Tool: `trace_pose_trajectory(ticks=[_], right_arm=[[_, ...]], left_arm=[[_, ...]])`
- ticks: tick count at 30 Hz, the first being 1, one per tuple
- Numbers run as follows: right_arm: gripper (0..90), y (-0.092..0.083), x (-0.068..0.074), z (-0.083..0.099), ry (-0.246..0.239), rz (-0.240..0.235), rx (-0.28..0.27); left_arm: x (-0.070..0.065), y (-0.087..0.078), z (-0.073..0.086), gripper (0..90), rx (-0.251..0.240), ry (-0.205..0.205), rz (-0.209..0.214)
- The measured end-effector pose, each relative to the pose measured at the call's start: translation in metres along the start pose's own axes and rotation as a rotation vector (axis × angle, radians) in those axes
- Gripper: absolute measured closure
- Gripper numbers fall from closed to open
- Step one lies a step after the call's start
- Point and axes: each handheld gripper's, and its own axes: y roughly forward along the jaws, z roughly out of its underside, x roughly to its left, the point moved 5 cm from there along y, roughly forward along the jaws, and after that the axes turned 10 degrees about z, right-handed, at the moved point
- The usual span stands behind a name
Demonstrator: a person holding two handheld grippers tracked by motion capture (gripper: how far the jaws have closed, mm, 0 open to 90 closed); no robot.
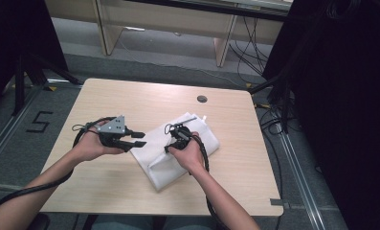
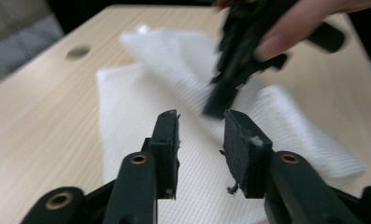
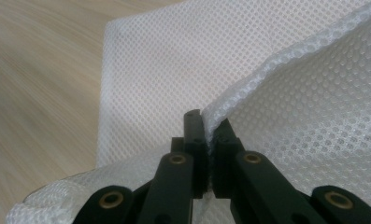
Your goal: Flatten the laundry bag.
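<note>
White mesh cloth [image 1: 178,143] lay folded on the table [image 1: 106,96]. The right gripper [image 3: 206,135] pinched its raised edge. The left gripper [image 2: 201,135] hung just beside it, jaws parted and empty.

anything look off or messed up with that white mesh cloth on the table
Nothing looks damaged or spilled. The white mesh cloth lies askew across the table, and one edge is lifted and pinched in the right gripper. The left gripper is open above it.

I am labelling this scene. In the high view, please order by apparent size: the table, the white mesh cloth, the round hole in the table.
1. table, by far the largest.
2. white mesh cloth, partly hidden by the right gripper.
3. round hole, the smallest.
</note>
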Motion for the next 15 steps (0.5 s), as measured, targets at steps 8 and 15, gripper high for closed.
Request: trace_pose_trajectory(ticks=[8,15], right_arm=[[88.5,-0.008,0.01,-0.007,-0.007,-0.002,-0.03],[88.3,-0.013,0.015,-0.012,-0.029,-0.007,-0.051]], left_arm=[[0.006,0.056,0.026,68.5,0.204,-0.063,0.03],[0.005,0.067,0.034,69.3,0.248,-0.102,0.061]])
